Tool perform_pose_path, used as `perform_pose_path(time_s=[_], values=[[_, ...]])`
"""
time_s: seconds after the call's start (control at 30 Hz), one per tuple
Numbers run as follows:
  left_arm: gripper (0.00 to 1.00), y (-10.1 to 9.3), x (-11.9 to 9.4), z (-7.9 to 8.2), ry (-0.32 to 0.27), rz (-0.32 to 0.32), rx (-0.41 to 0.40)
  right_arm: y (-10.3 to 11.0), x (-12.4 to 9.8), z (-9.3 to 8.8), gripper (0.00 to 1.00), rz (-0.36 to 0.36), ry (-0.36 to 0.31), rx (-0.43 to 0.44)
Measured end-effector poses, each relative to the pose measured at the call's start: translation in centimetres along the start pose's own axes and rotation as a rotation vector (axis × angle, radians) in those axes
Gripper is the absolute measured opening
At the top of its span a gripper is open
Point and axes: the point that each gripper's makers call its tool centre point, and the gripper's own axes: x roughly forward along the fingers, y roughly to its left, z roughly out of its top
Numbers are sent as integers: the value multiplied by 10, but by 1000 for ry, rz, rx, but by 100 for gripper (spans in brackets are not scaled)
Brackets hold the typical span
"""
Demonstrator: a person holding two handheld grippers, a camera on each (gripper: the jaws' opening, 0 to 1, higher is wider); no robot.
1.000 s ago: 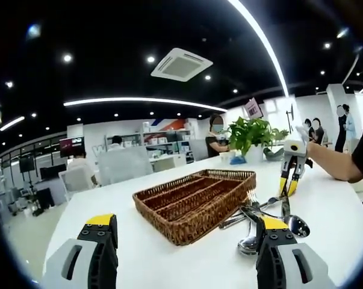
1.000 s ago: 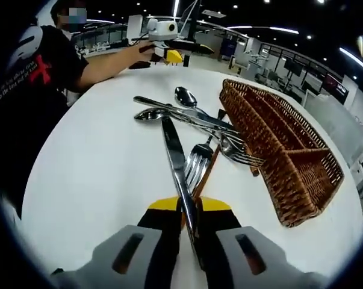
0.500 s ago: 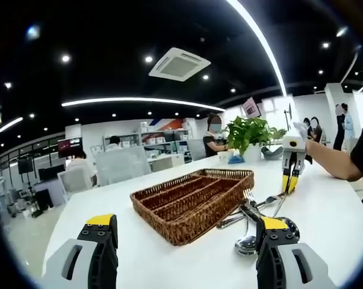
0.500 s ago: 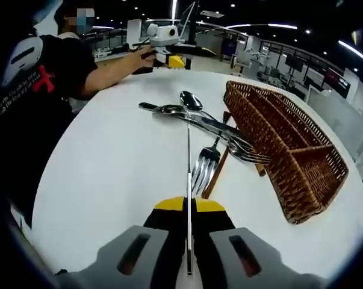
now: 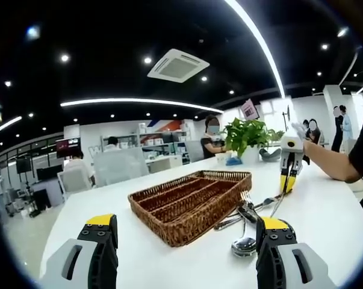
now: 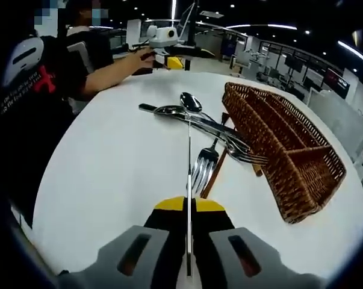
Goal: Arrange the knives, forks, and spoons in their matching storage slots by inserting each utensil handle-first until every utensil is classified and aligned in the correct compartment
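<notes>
The right gripper point(image 6: 188, 208) is clamping its jaws on a knife point(image 6: 188, 180), held edge-on so the blade is showing as a thin line running straight out over the white table point(image 6: 103, 180). In the left gripper view that same gripper point(image 5: 286, 183) is hanging above the far side of the table with the knife point(image 5: 280, 198) slanting down from it, and a person's forearm point(image 5: 331, 165) is reaching in behind it.

The left gripper point(image 5: 187, 241) is hovering low over the table point(image 5: 169, 262) with its jaws wide apart and nothing between them.

The wicker tray point(image 5: 190, 198) is sitting just ahead of it, long dividers running along its length, compartments looking bare from here. In the right gripper view the tray point(image 6: 289, 150) is lying to the right, and the loose pile of cutlery point(image 6: 211, 129) is crowding right against its near wall: a fork point(image 6: 202, 165), a spoon point(image 6: 190, 101), more handles crossing beneath. That pile is lying between the held knife and the tray.

From the left side, a spoon point(image 5: 244, 242) is resting beside the tray's corner.

Beyond the table, a potted plant point(image 5: 247, 135) is standing at the far edge. The room is an open office with ceiling lights, a ceiling air unit point(image 5: 178, 65), desks and seated people.
</notes>
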Motion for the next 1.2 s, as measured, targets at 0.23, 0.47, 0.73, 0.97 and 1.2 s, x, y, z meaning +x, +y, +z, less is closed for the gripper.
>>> perform_pose_path(time_s=[0.23,0.47,0.73,0.97,1.2], values=[[100,-24,9,-3,14,-84,18,1,-5,5,0,2,-15,12],[92,-44,15,-11,46,-160,26,4,-14,14,0,-18,-47,13],[72,-95,20,-18,67,-355,61,12,-11,37,0,-13,-103,-17],[33,-132,19,-17,56,-513,50,22,-4,54,0,16,-134,-43],[14,-147,17,-6,13,-584,-10,33,0,69,0,59,-179,-65]])
